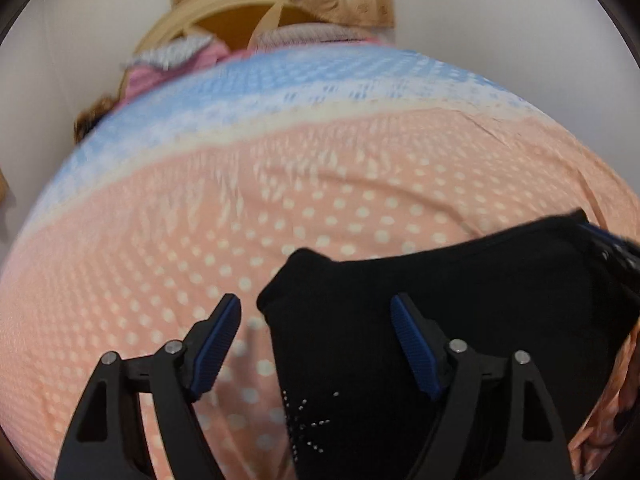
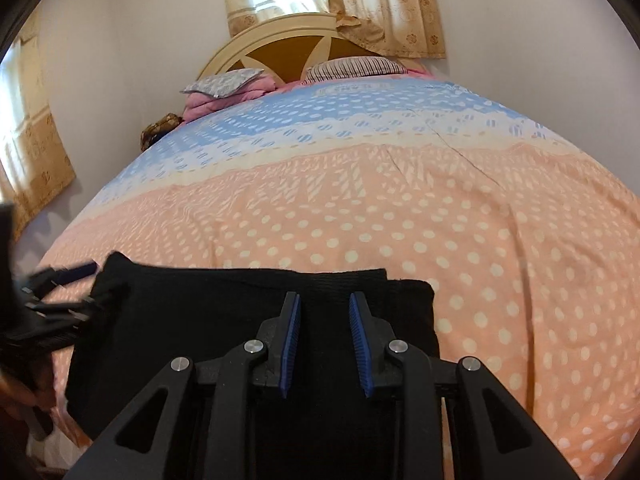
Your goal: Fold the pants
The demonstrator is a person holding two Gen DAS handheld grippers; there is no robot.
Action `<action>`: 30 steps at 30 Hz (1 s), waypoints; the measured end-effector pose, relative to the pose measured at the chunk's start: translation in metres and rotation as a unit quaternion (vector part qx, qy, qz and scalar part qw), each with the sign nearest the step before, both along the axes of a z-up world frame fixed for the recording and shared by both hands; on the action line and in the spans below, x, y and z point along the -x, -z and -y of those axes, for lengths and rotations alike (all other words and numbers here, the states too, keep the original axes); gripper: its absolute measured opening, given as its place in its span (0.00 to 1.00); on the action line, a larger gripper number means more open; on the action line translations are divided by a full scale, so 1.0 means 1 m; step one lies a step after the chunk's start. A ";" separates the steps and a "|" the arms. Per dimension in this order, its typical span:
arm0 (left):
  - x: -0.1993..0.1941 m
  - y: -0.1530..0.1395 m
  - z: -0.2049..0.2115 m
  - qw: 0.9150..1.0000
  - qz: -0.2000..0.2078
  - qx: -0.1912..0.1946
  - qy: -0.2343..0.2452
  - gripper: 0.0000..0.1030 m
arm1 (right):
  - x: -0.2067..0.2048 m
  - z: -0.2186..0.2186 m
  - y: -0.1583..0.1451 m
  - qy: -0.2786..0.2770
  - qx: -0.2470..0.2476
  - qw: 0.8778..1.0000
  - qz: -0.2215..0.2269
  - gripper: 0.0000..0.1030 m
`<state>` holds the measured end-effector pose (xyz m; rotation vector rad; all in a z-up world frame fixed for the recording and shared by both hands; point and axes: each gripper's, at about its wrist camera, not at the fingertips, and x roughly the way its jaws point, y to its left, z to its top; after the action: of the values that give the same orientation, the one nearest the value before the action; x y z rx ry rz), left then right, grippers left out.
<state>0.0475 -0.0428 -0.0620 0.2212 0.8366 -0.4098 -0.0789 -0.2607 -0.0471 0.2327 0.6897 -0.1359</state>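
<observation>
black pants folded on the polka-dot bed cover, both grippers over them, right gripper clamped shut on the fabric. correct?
Not quite. The right gripper is open: the right wrist view shows a gap between its blue pads, with nothing pinched between them. The rest holds: the black pants lie folded on the polka-dot bed cover, and the left gripper is over them too, also open.
</observation>
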 end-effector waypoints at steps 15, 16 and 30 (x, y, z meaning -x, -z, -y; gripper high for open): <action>0.012 -0.015 -0.024 0.999 -0.011 0.015 -0.030 0.92 | 0.034 0.000 -0.032 0.031 -0.002 0.998 0.059 0.52; 0.012 -0.016 -0.026 0.999 -0.016 0.018 -0.032 0.92 | 0.037 0.001 -0.030 0.033 -0.005 0.998 0.058 0.52; 0.033 -0.012 -0.031 0.998 -0.046 0.030 -0.022 0.93 | 0.058 0.016 0.006 0.062 -0.056 0.996 0.007 0.52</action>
<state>0.0141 -0.0116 -0.0498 0.1290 0.9163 -0.4052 -0.1367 -0.2765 -0.0526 0.3852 0.6689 -0.2147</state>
